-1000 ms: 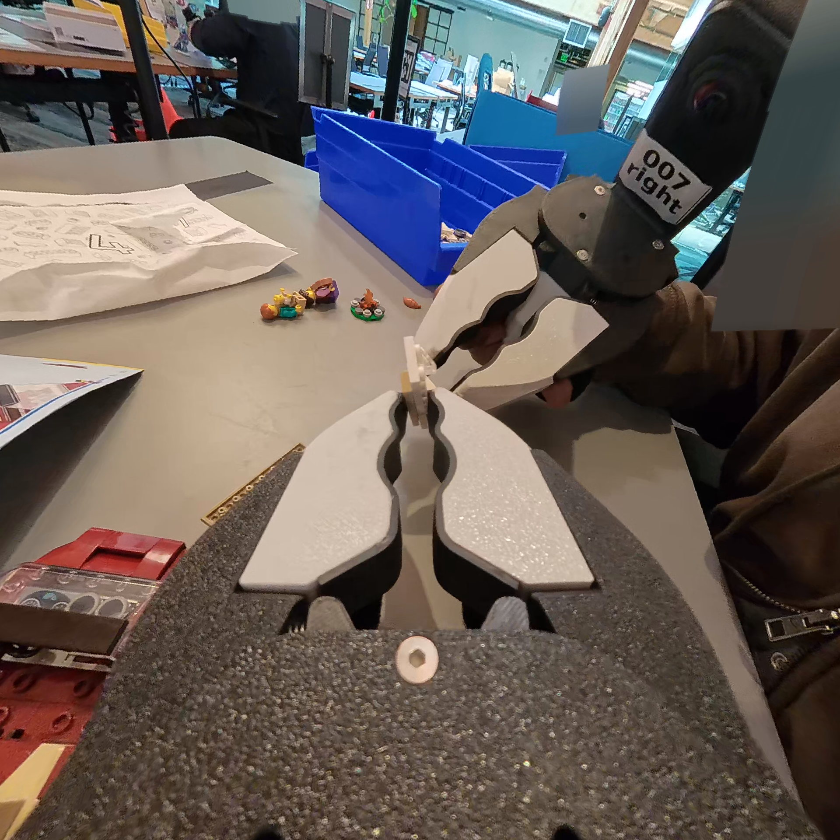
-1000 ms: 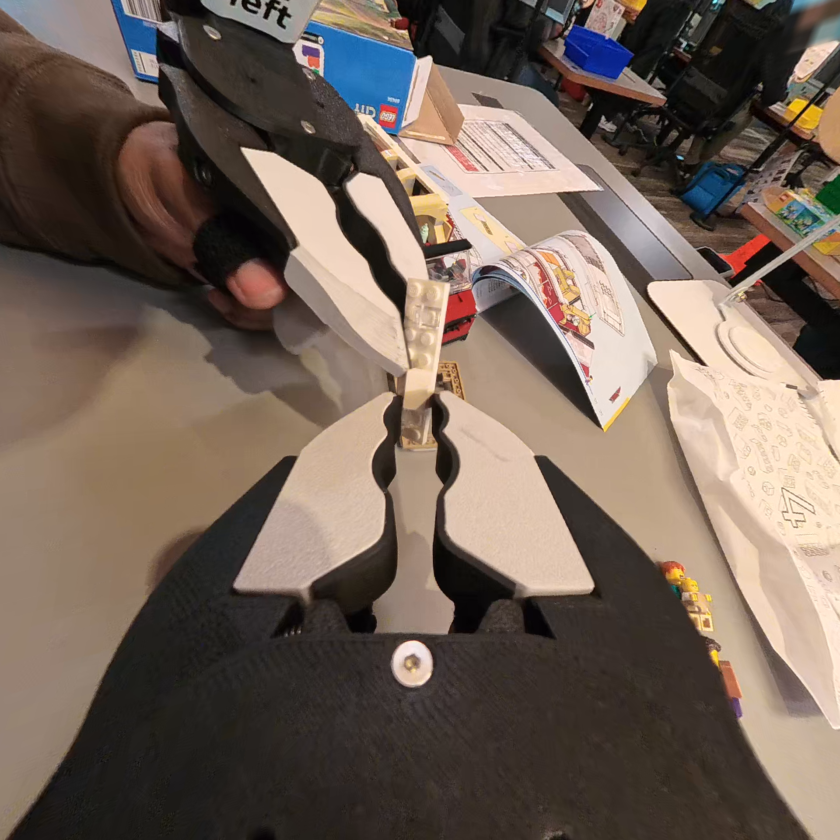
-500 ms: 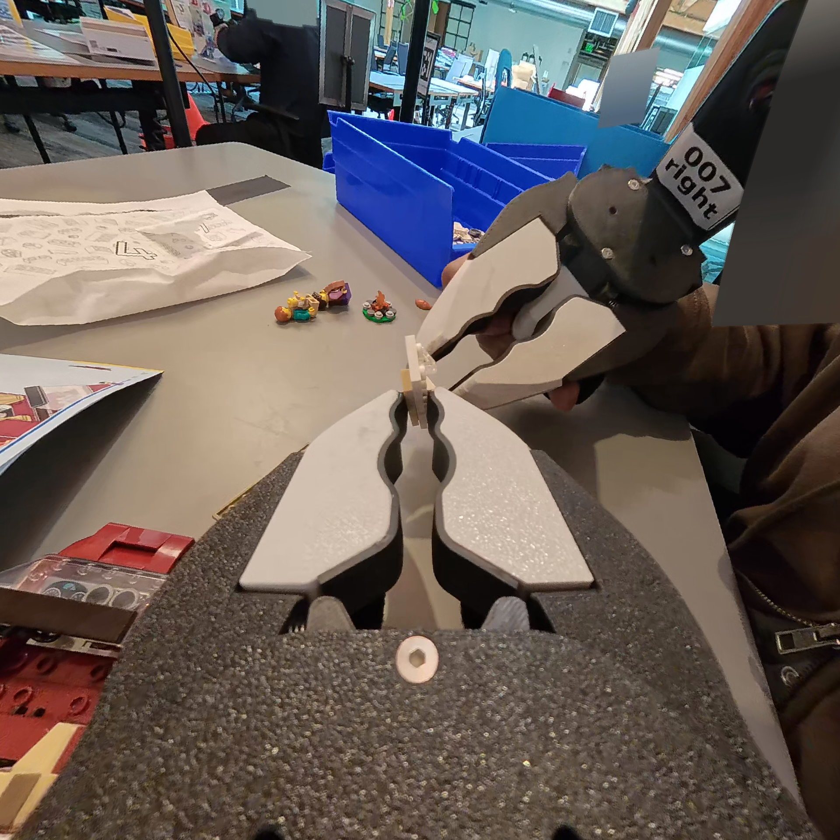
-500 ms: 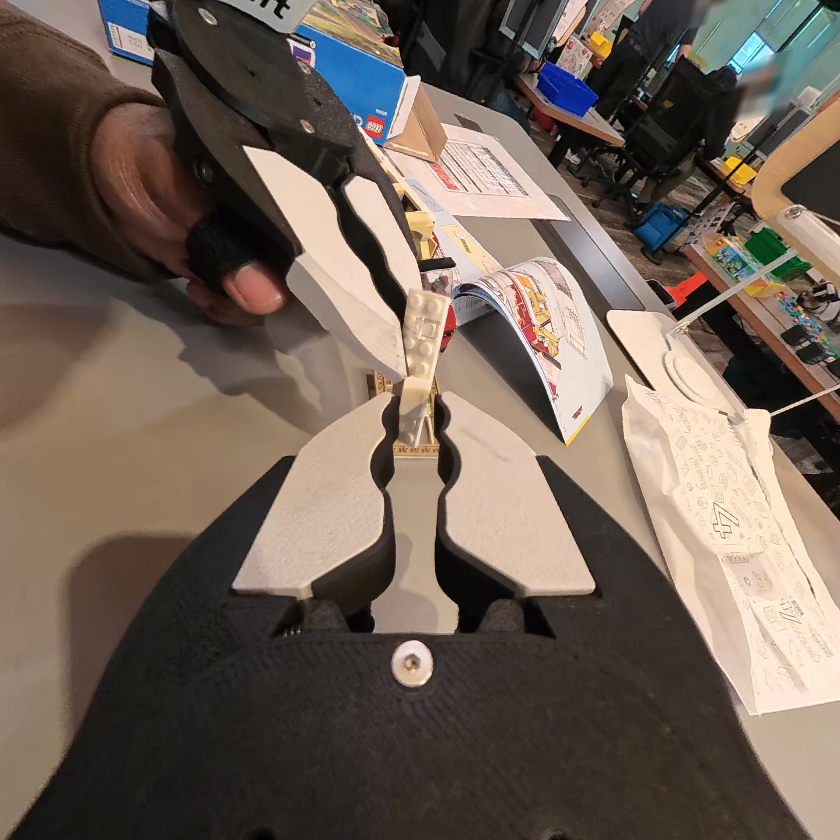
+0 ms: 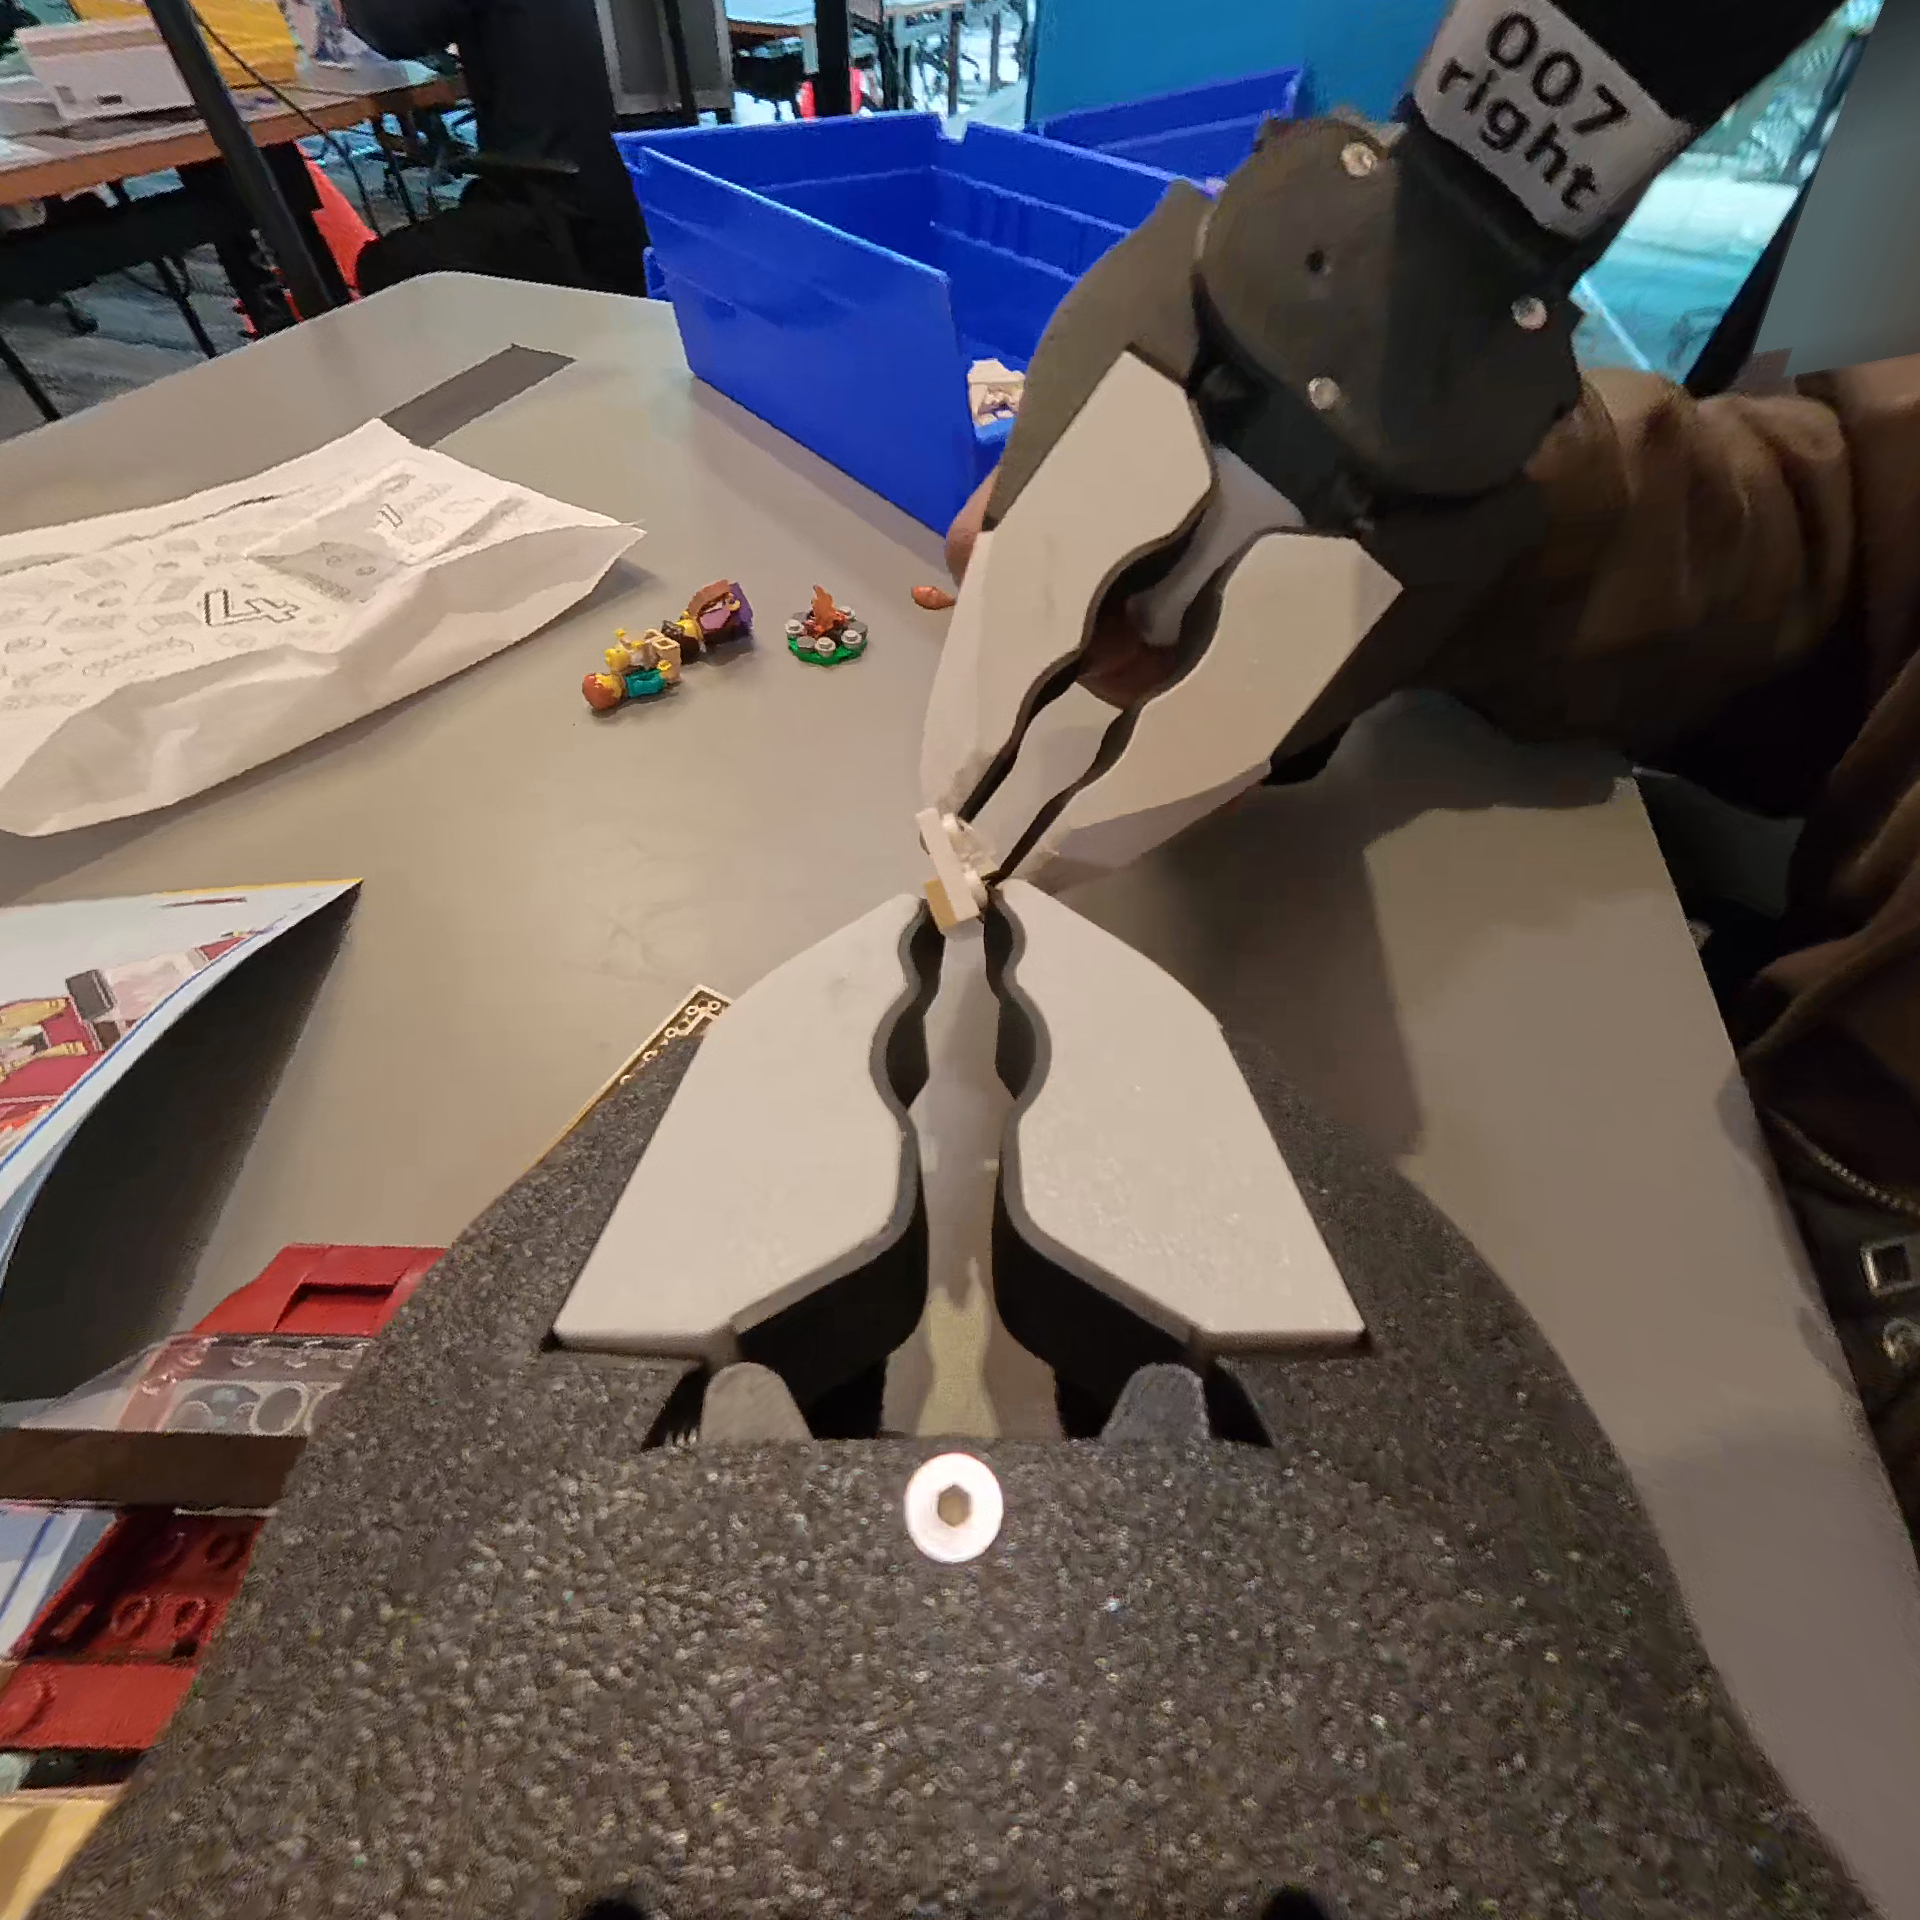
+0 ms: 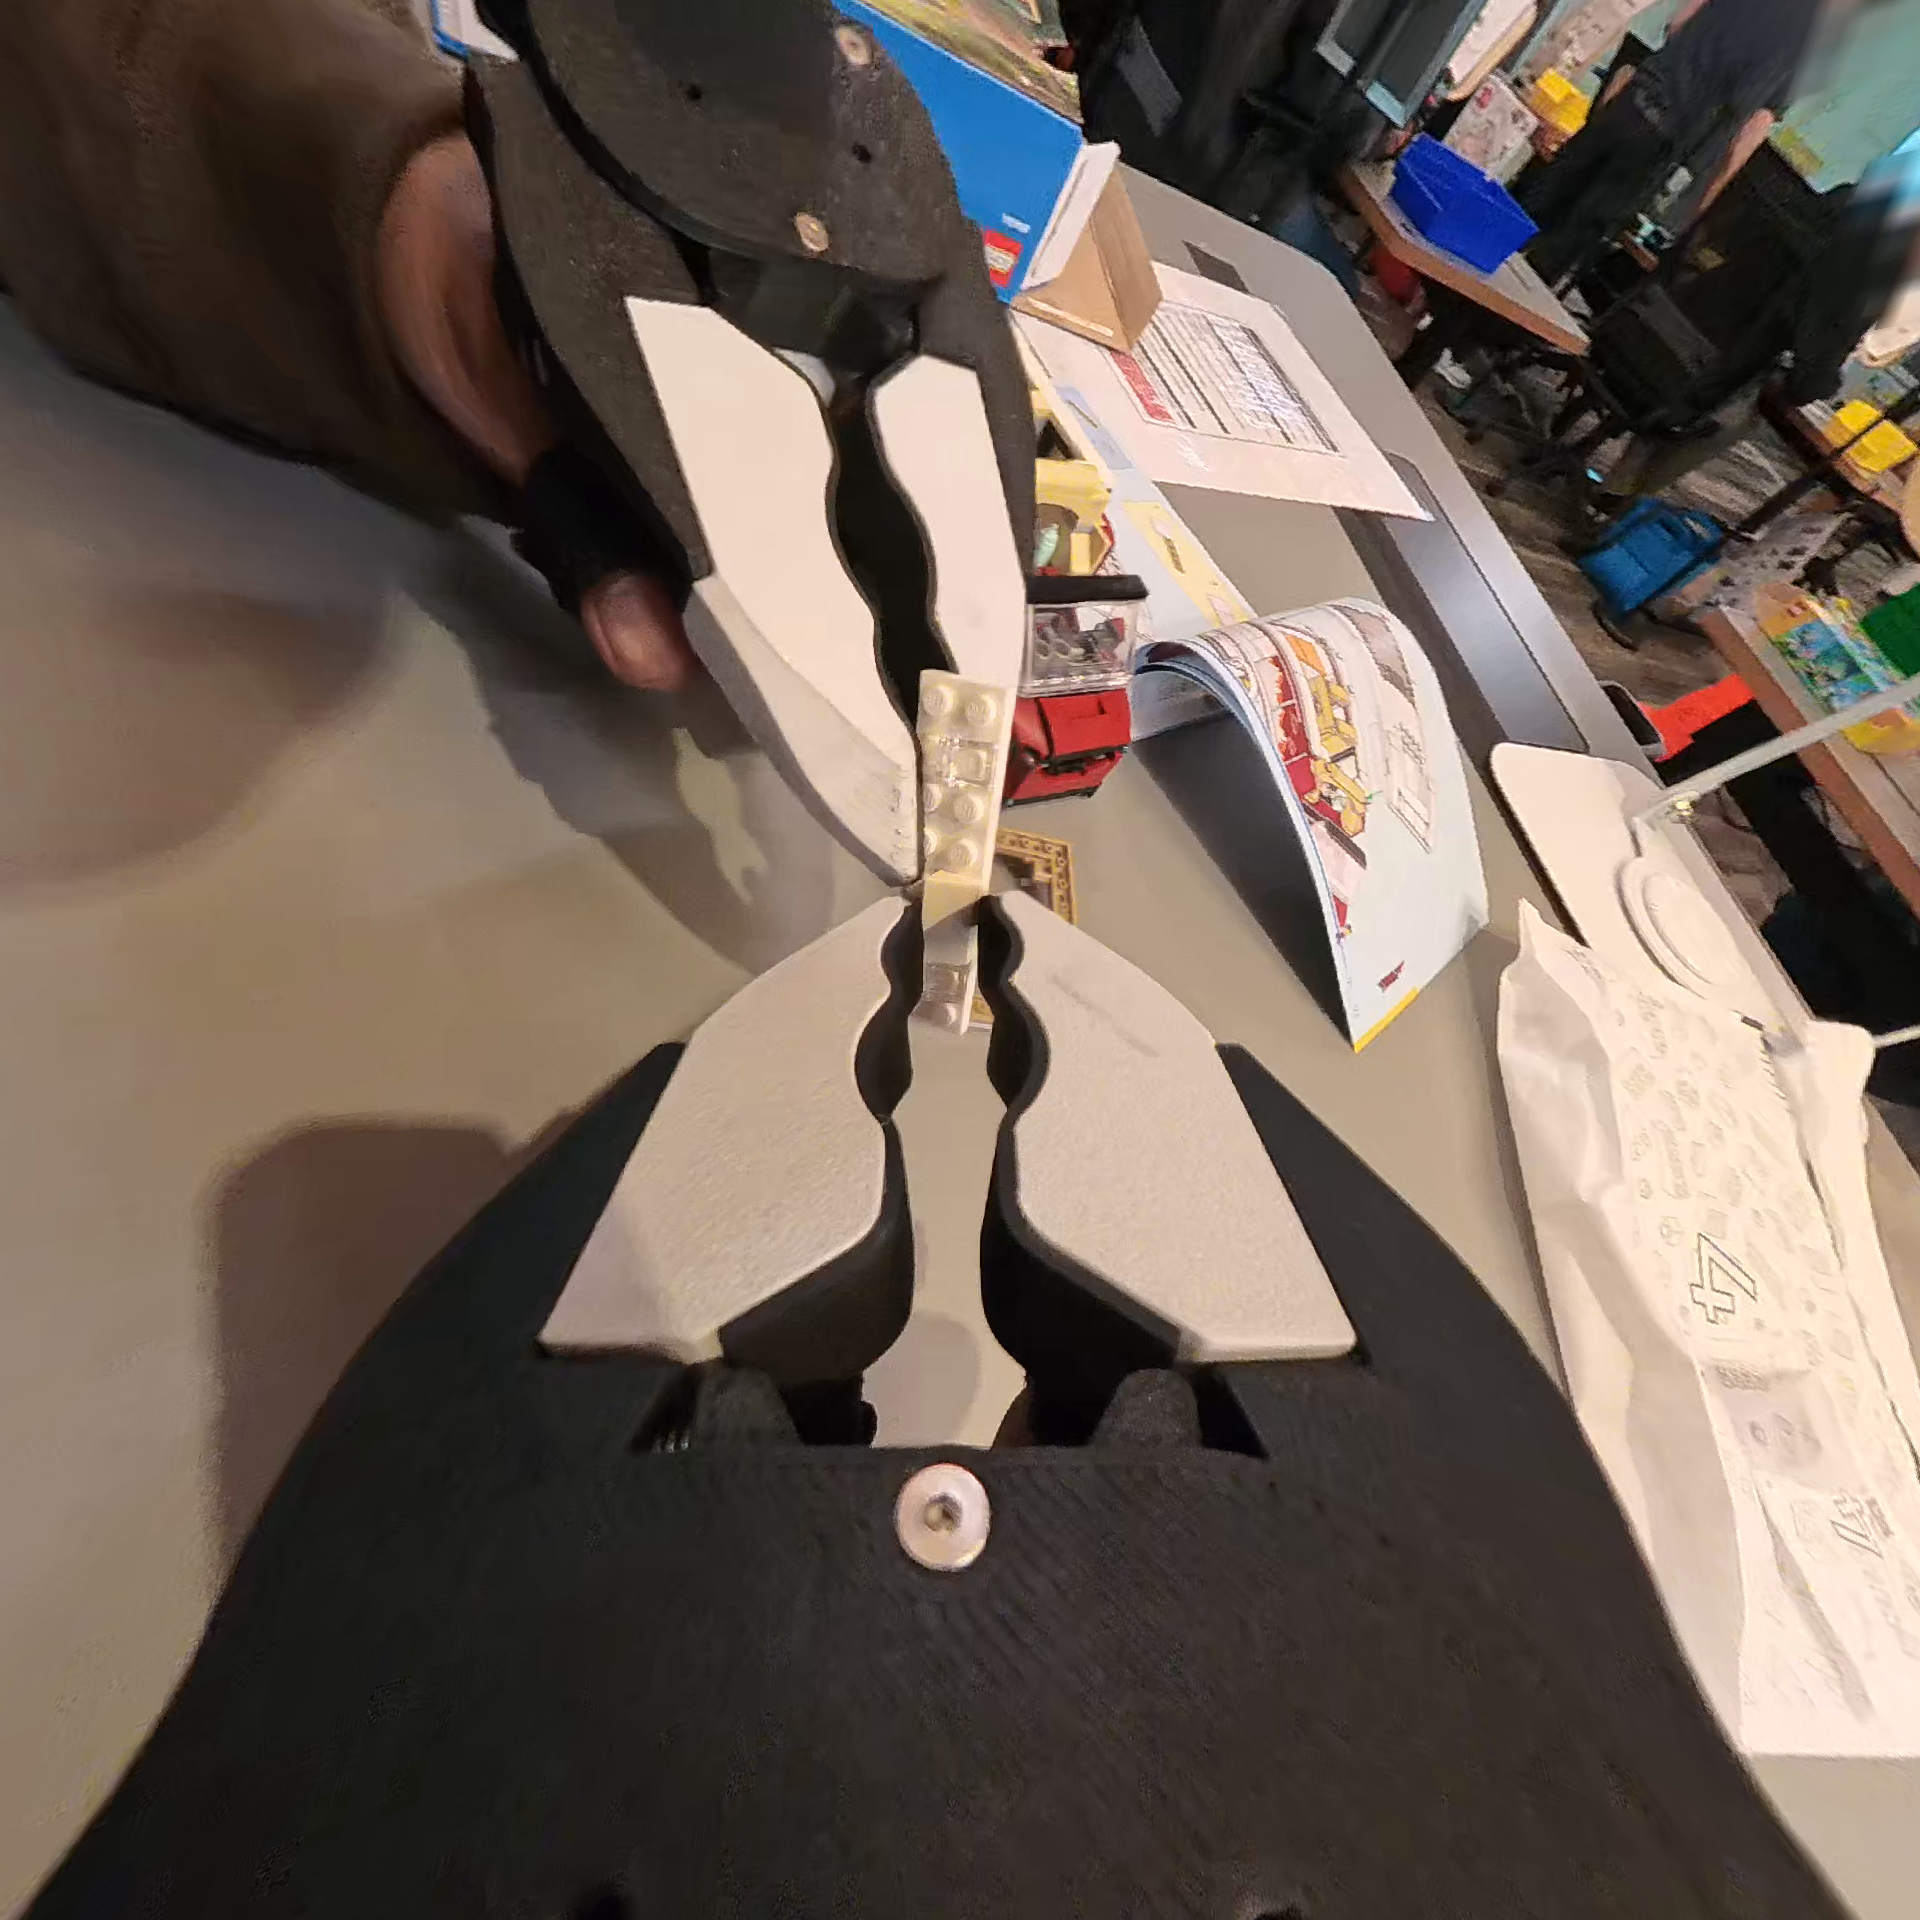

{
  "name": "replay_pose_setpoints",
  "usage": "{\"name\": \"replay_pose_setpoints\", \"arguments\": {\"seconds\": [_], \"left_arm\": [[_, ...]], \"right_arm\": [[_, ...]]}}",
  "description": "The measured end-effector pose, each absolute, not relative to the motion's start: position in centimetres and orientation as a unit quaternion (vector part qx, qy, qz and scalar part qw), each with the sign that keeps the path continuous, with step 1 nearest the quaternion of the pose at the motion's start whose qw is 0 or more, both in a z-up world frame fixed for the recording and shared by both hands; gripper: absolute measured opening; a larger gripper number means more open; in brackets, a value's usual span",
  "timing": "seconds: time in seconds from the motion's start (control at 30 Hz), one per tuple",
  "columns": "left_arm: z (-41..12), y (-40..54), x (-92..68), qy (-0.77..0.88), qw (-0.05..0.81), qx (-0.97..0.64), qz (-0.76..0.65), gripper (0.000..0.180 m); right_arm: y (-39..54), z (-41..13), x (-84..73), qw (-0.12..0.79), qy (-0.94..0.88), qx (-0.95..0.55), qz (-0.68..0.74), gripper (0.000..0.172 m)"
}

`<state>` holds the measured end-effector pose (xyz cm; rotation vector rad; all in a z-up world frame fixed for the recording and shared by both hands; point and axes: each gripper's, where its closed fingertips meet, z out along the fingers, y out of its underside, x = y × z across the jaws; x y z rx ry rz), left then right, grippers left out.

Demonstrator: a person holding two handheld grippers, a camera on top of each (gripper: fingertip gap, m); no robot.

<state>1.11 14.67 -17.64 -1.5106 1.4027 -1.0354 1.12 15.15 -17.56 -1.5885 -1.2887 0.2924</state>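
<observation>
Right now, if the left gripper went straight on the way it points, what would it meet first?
Most likely the right gripper: its fingertips sit directly ahead, almost tip to tip with the left gripper, on the white brick plate between them. Depth is hard to judge.

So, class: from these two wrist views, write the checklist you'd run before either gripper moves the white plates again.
1. Left gripper pinches the white plate assembly: ok.
2. Right gripper closed on its lower end: ok.
3. Assembly held above the grey table: ok.
4. Plates fully pressed together: cannot tell.
5. Minifigures well away from both grippers: ok.
</observation>
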Motion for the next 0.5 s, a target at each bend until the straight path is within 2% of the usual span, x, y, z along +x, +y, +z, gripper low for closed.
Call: {"name": "replay_pose_setpoints", "arguments": {"seconds": [0.27,0.5], "left_arm": [[-18.4,13.0,1.3,0.609,0.392,-0.565,-0.395,0.008],[-18.1,13.3,1.3,0.597,0.397,-0.572,-0.399,0.008]], "right_arm": [[13.6,-18.3,1.3,0.487,-0.565,-0.638,0.189,0.011],[13.8,-18.0,1.3,0.51,-0.558,-0.628,0.187,0.011]]}}
